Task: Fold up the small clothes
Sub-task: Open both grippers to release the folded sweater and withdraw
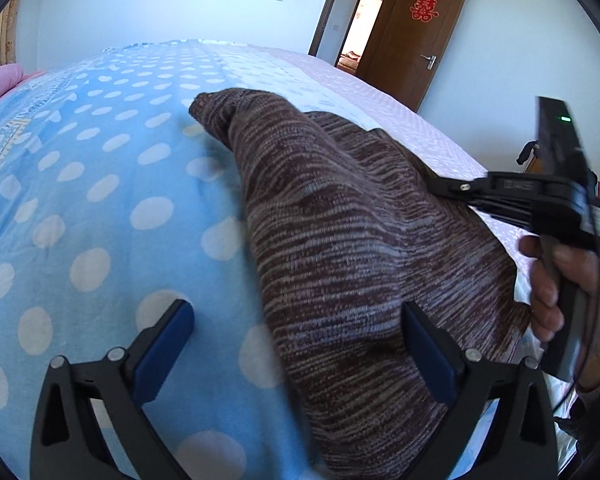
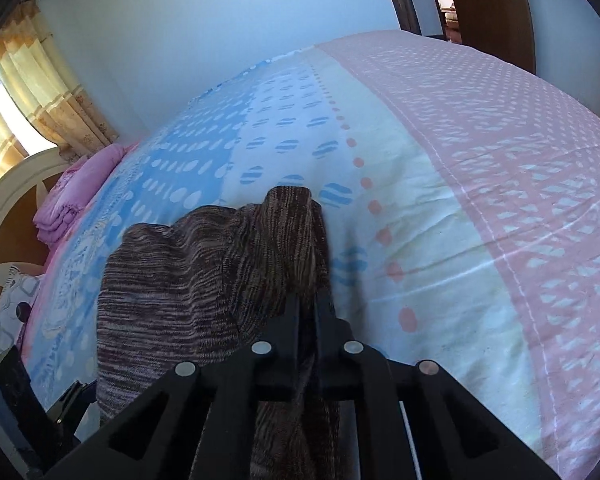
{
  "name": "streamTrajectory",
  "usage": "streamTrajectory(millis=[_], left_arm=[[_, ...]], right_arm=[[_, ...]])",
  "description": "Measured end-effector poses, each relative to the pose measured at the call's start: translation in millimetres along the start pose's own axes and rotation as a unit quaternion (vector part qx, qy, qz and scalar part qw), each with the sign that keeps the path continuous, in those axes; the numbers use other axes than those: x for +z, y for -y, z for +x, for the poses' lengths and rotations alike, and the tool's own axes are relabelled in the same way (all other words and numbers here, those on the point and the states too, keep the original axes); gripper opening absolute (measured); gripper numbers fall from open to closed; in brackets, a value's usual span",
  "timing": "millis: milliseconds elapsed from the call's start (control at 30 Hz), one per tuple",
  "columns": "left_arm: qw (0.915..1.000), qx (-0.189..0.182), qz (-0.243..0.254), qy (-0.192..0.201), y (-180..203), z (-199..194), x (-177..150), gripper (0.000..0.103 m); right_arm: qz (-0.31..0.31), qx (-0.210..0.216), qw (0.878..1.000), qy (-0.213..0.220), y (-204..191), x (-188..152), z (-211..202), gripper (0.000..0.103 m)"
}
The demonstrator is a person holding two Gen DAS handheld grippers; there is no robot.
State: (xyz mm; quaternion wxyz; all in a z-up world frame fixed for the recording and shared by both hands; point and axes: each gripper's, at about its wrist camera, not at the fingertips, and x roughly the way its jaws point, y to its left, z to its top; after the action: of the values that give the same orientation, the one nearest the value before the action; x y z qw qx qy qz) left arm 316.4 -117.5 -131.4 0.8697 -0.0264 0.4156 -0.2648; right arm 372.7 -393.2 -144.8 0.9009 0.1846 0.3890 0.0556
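Note:
A brown and grey striped knit garment (image 1: 340, 240) lies bunched on the bed's spotted cover (image 1: 80, 200). My left gripper (image 1: 296, 344) hangs just above it, open wide. Its left blue pad (image 1: 168, 344) is over bare cover and its right pad (image 1: 428, 356) is over the knit, neither pressing. In the left wrist view my right gripper (image 1: 444, 186) comes in from the right, held by a hand (image 1: 548, 280), its tips at the garment's far edge. Seen from the right wrist, the right gripper (image 2: 308, 308) is shut on a fold of the garment (image 2: 188, 272), which is drawn up between the fingers.
The bed cover (image 2: 480, 200) runs from blue spots to white and pink bands on the right. Folded pink bedding (image 2: 76, 196) and a white headboard (image 2: 4, 208) stand at the far left, by a curtain (image 2: 40, 92). An open brown door (image 1: 420, 32) is beyond the bed.

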Motion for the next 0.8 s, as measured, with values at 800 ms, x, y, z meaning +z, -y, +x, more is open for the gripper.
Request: streamTrajectory(millis=[800], left_arm=[[0.9833,0.18,0.009,0.026,-18,24,77,0.103]], right_arm=[[-0.118,0.045,0.991,0.041,-22,-112,-50,0.04]])
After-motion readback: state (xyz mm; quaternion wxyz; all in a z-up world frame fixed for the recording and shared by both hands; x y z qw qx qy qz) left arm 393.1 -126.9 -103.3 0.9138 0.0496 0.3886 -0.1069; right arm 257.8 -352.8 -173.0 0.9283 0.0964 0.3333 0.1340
